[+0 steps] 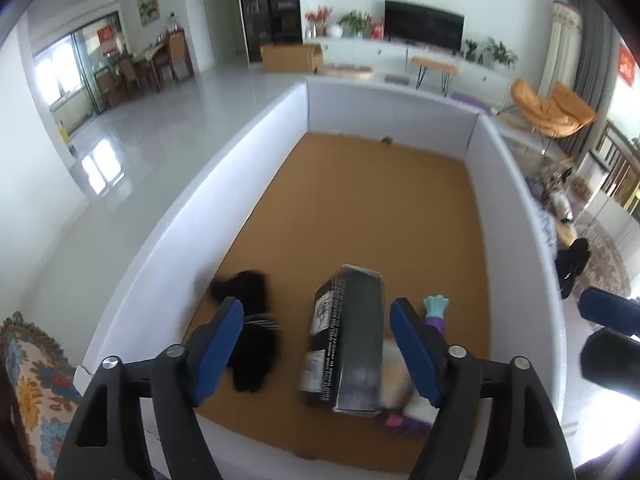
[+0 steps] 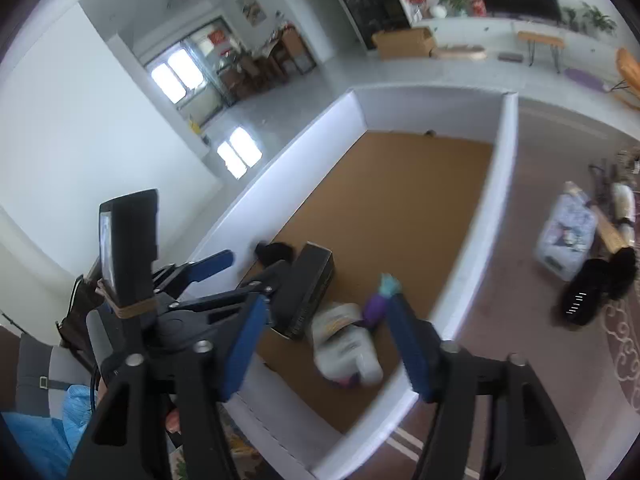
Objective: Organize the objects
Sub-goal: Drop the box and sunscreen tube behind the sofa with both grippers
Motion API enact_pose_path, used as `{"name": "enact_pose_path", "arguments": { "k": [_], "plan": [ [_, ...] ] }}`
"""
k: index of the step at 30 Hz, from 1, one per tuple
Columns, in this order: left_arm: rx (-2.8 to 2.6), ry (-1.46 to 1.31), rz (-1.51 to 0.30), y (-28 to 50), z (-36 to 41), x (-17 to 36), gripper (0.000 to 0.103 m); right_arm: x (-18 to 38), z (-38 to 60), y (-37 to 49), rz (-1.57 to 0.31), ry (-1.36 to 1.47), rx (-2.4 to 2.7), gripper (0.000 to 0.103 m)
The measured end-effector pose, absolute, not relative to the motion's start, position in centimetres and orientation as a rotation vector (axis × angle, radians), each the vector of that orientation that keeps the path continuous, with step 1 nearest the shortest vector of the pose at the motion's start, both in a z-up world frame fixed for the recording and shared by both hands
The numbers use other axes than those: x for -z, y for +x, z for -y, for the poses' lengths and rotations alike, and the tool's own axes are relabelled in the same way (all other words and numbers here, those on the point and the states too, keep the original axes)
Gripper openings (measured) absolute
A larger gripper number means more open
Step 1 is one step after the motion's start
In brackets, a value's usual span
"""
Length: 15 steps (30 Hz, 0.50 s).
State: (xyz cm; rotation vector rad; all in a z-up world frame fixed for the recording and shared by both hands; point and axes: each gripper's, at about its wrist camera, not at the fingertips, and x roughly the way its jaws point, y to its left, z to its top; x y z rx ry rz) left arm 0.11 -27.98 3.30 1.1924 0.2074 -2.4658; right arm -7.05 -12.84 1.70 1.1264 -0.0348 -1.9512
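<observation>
A large white-walled box (image 1: 256, 148) with a brown floor holds a long black carton (image 1: 352, 340), a black slipper (image 1: 252, 320), a purple toy with a teal top (image 1: 436, 312) and a white pack (image 2: 348, 344). My left gripper (image 1: 316, 348) is open and empty above the box's near end, jaws astride the black carton (image 2: 308, 292). My right gripper (image 2: 324, 344) is open and empty above the box's near right corner, over the white pack and the purple toy (image 2: 378, 304). The left gripper (image 2: 236, 268) also shows in the right wrist view.
Outside the box (image 2: 500, 168) on the right lie a second black slipper (image 2: 592, 292), a white patterned bag (image 2: 566, 236) and other loose items on a rug. An orange chair (image 1: 552, 108), a TV unit and a cardboard box (image 1: 290, 58) stand farther back.
</observation>
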Motion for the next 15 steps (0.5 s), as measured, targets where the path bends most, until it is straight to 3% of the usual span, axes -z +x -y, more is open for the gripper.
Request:
{"name": "enact_pose_path", "arguments": {
  "k": [2,7,11,15],
  "plan": [
    [2.525,1.170,-0.191,-0.4,25.9,-4.1,0.076,-2.3,9.9,-6.7,0.050,1.077,2.038,0.085],
    [2.759,1.172,-0.178,-0.1,18.7,-6.5,0.076,-0.4,0.5,-7.6,0.082,1.031,2.324,0.097],
    [2.974,1.291,-0.135,-0.1,10.1,-6.3,0.099,5.2,-7.0,-9.5,0.075,1.224,2.588,0.097],
    [3.020,1.437,0.043,-0.7,2.9,-2.6,0.099,9.3,-12.1,-8.8,0.039,1.349,2.712,0.097]
  ]
}}
